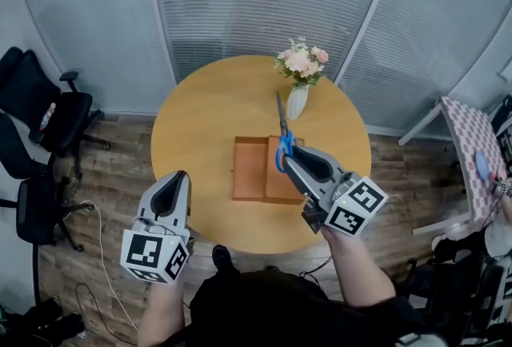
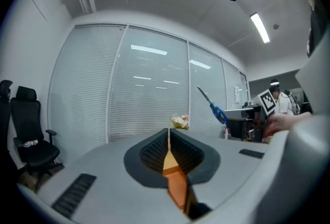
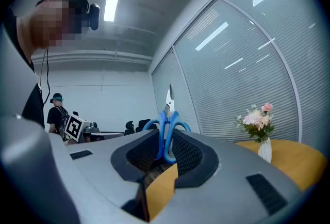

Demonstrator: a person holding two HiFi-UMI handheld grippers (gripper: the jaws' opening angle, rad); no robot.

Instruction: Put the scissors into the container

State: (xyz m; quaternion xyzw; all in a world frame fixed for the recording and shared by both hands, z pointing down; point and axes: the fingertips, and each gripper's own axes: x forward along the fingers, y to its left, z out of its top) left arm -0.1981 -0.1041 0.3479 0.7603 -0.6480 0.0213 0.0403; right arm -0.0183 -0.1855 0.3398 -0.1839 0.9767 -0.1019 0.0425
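Blue-handled scissors [image 1: 282,137] are held by the handles in my right gripper [image 1: 290,160], blades pointing away toward the vase. In the right gripper view the scissors [image 3: 166,125] stand up between the closed jaws. They hang above the right part of the shallow brown container [image 1: 250,169] on the round wooden table [image 1: 200,129]. My left gripper [image 1: 174,187] is at the table's near left edge, jaws together with nothing between them. In the left gripper view the scissors [image 2: 212,105] appear raised at the right.
A white vase of pink flowers [image 1: 300,73] stands just beyond the container. Black office chairs [image 1: 48,117] are at the left. A checkered table [image 1: 472,137] is at the right. Glass walls with blinds close off the back.
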